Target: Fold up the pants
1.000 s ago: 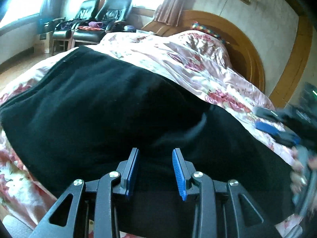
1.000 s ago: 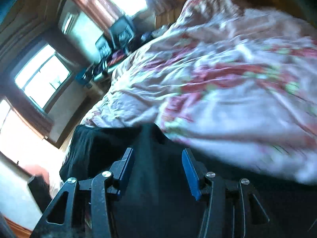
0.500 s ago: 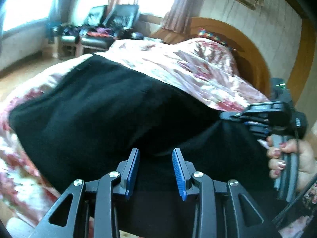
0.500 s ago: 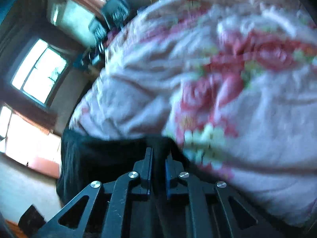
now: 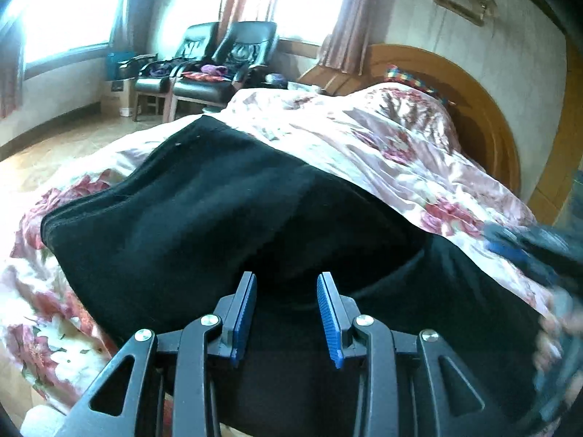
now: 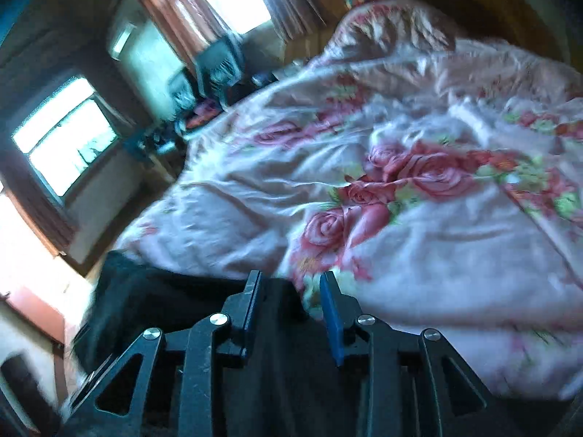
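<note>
**Both tongs parted over the black pants**

Left wrist view: your left gripper (image 5: 287, 291) stands moderately open, blue ribbed pads apart, nothing between them. It hangs just over the black pants (image 5: 204, 218), a soft matte fabric spread wide across the glossy floral quilt (image 5: 382, 153). Your right gripper (image 5: 524, 251) shows blurred at the frame's right edge.

Right wrist view: your right gripper (image 6: 290, 293) is open about as wide, clamping nothing. Dark pants cloth (image 6: 153, 298) lies beneath and left of it; the rose-printed quilt (image 6: 419, 218), wrinkled and shiny, lies ahead.
</note>
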Motion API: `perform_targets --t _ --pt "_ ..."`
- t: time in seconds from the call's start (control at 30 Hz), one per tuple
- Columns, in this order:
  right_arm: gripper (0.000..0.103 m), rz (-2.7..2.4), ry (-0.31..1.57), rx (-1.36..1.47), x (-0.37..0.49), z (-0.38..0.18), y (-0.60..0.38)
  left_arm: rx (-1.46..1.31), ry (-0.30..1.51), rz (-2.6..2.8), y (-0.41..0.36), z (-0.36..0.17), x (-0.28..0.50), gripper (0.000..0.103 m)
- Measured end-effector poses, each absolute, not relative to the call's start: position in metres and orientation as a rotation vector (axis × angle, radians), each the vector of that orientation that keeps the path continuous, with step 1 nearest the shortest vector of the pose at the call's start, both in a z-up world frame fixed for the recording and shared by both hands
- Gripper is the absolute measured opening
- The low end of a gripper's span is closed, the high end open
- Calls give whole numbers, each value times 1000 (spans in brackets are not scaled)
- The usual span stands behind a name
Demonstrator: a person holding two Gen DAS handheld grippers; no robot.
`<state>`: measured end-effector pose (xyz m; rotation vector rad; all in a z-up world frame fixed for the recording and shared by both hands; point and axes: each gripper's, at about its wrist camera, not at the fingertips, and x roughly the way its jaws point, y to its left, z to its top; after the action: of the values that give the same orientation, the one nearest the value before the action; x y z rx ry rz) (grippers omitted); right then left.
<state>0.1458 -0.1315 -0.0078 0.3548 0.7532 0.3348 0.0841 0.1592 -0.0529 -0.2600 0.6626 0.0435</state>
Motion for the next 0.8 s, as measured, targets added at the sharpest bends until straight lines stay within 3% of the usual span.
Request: perform_targets --t 0.2,0.23,0.3,0.43,0.47,0.53,0.6,0.8 --pt "28 337 852 281 120 -44 -128 -221 672 65 159 -59 93 35" --pt "25 296 877 246 128 -54 -125 -209 673 69 159 -61 94 35" --pt "4 233 908 254 145 -68 -133 -193 679 83 161 -64 94 35" --pt "0 229 903 432 146 -75 -155 -190 676 89 162 -64 92 35" --pt "1 235 885 445 139 -72 -157 -178 672 94 160 -63 91 35" --pt "18 257 834 468 115 -59 -164 -160 669 96 154 -60 89 35" --pt "51 267 773 490 81 -46 -174 -149 673 81 148 -58 87 35" --pt "53 208 741 496 8 -27 -212 -127 702 -105 112 -57 80 35"
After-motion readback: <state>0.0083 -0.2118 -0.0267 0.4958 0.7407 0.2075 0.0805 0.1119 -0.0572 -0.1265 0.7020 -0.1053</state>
